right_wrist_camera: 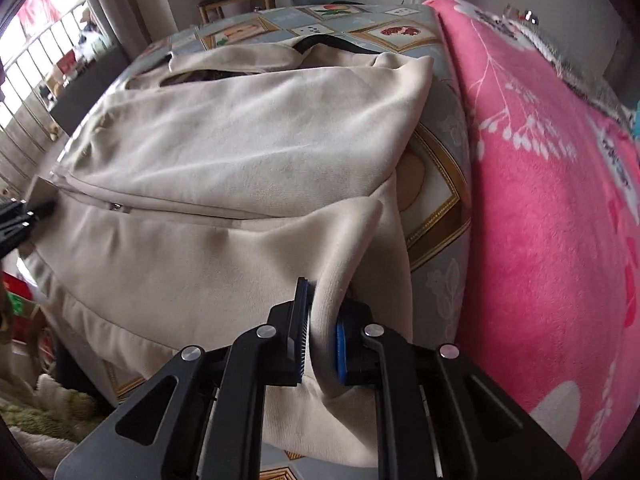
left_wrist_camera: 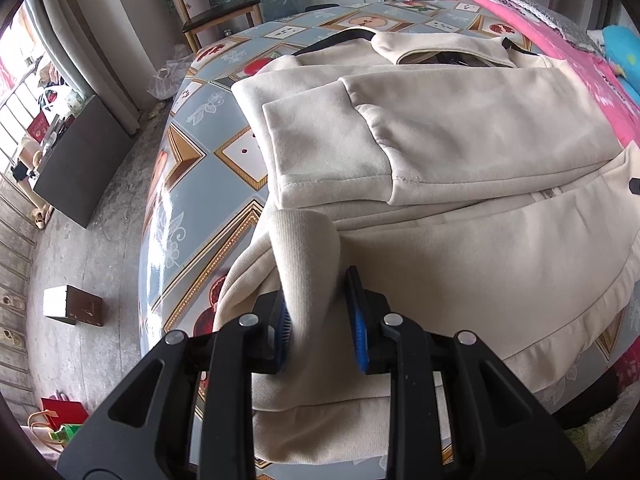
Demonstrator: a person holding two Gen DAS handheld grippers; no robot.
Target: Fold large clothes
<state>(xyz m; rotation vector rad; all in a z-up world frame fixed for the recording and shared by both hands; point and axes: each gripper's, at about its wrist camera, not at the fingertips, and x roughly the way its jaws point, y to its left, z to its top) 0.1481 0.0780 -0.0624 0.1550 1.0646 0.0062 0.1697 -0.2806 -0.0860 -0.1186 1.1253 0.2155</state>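
— Where's the garment at, from where you stand?

— The cream jacket (left_wrist_camera: 460,152) lies spread on the patterned worktop (left_wrist_camera: 192,160), collar at the far end, both sleeves already folded across the chest. Its hem is at the near edge, and that is what they have hold of.

— Both grippers?

— Yes. The left gripper (left_wrist_camera: 320,328) is pinched on a ribbed bunch of hem at the jacket's left corner, cloth standing up between the blue pads. The right gripper (right_wrist_camera: 322,344) is clamped on the right corner of the hem (right_wrist_camera: 344,264), close beside the pink blanket (right_wrist_camera: 552,208). Neither stands wide; each has fabric filling it.

— So which step is this?

— I'd judge it the lengthwise fold: bottom edge gathered, ready to be carried up toward the collar. The next move calls for lifting both corners together, level, and travelling forward over the sleeves without dragging them out of place.

— And how are the hands held?

— Low at the near edge, pointing forward along the worktop, roughly abreast and well apart across the jacket's width.
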